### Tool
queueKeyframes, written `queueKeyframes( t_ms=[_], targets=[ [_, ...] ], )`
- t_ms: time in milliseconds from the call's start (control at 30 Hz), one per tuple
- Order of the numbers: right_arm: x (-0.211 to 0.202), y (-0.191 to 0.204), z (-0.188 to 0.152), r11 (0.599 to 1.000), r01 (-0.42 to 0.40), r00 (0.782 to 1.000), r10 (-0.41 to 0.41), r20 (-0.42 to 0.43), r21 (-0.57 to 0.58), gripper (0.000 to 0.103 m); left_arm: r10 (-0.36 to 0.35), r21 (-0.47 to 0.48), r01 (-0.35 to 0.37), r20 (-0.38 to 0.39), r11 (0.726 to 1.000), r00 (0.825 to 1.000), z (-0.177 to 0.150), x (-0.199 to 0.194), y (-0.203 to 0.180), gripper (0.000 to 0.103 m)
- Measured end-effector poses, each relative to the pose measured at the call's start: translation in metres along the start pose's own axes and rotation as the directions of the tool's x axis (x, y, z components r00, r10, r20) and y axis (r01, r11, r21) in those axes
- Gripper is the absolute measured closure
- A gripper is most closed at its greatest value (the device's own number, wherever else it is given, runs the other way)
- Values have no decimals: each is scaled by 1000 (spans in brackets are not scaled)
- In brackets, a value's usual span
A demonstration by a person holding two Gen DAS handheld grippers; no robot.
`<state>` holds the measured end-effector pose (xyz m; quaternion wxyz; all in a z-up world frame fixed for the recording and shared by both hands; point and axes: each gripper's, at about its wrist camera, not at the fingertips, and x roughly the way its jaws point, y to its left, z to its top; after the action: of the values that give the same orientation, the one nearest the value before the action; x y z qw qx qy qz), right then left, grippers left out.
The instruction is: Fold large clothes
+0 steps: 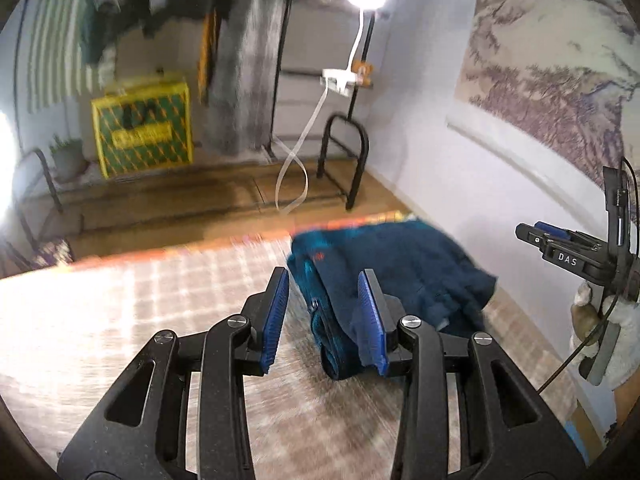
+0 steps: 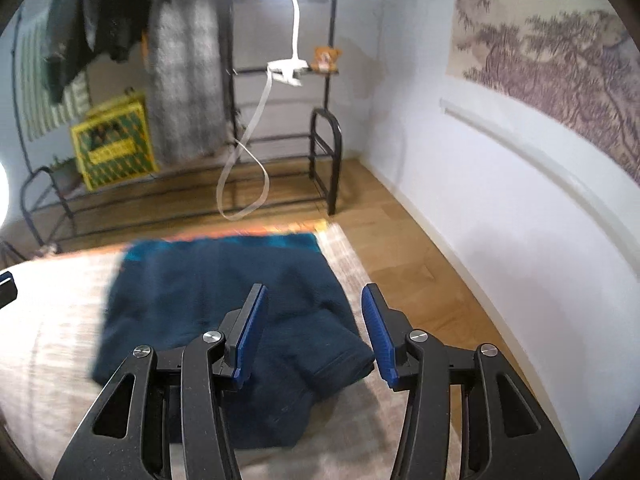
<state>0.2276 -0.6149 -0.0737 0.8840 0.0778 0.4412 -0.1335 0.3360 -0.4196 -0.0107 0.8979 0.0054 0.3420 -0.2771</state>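
Pale checked rug (image 2: 60, 320) carries folded dark-blue garment (image 2: 224, 300) at its far right corner; left gripper (image 1: 324, 312) and right gripper (image 2: 314, 332) above it, fingers wide apart, holding nothing.

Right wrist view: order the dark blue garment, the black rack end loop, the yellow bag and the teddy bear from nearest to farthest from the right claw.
1. Dark blue garment, right under the open right claw.
2. Black rack end loop, on the floor ahead, slightly right.
3. Yellow bag, far left, and teddy bear, high on the rack: too close to call.
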Motion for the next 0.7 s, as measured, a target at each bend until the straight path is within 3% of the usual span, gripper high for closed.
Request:
queueKeyframes(
  t_ms=[300, 533, 700],
  targets=[
    [-151, 34, 15, 996, -80, 985, 85, 147, -39, 54, 15, 86, -29, 151, 996, 988, 13, -168, -26, 66],
    [-248, 56, 6, 990, -111, 966, 128, 224, -86, 54, -1, 130, -34, 255, 991, 967, -3, -298, -40, 66],
    [-311, 66, -2, 987, -129, 950, 152, 275, -98, 54, -12, 137, -29, 293, 990, 956, -14, -367, -45, 66]
  ],
)
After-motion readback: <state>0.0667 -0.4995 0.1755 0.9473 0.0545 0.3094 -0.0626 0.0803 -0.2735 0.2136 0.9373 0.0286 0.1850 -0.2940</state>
